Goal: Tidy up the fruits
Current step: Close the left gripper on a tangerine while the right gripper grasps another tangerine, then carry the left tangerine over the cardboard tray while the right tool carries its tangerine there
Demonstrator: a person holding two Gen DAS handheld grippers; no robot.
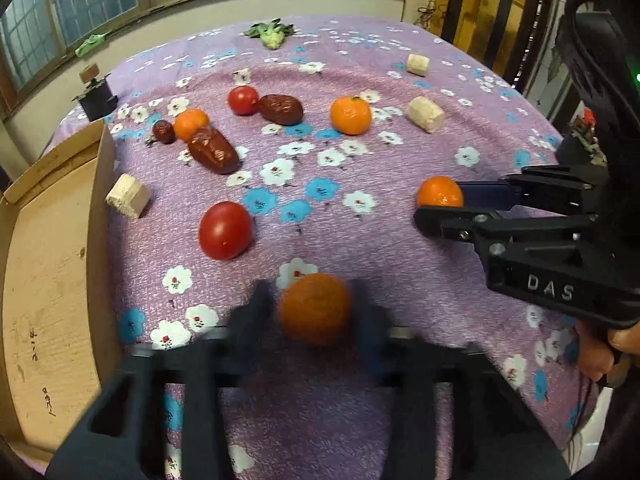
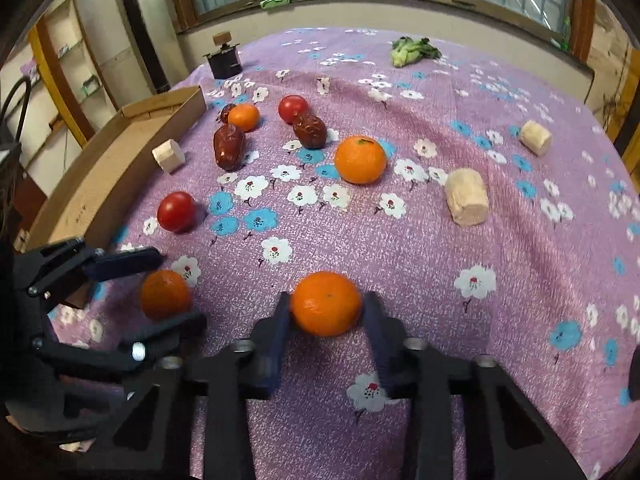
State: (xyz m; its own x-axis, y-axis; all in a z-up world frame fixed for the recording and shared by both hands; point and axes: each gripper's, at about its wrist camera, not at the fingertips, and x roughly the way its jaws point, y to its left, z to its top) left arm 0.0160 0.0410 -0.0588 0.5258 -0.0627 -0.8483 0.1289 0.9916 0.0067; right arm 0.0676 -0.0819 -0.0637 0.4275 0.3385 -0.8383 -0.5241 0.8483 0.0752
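My left gripper [image 1: 314, 308] is shut on a tangerine [image 1: 315, 309] just above the purple flowered cloth; it also shows at the left of the right wrist view [image 2: 165, 294]. My right gripper [image 2: 326, 304] is shut on a second tangerine [image 2: 327, 303], which also shows in the left wrist view [image 1: 439, 192]. A third tangerine [image 2: 360, 159] lies mid-table, a smaller one [image 2: 243, 117] beside dark red dates [image 2: 228, 152]. Two tomatoes [image 2: 176, 212] [image 2: 294, 109] and another date [image 2: 310, 131] lie on the cloth.
A shallow cardboard box [image 1: 52, 264] sits along the table's left edge. Pale cork-like chunks [image 2: 467, 202] [image 2: 535, 137] [image 2: 169, 156] are scattered about. A leafy green vegetable [image 2: 412, 51] and a dark small grinder [image 2: 223, 60] stand at the far side.
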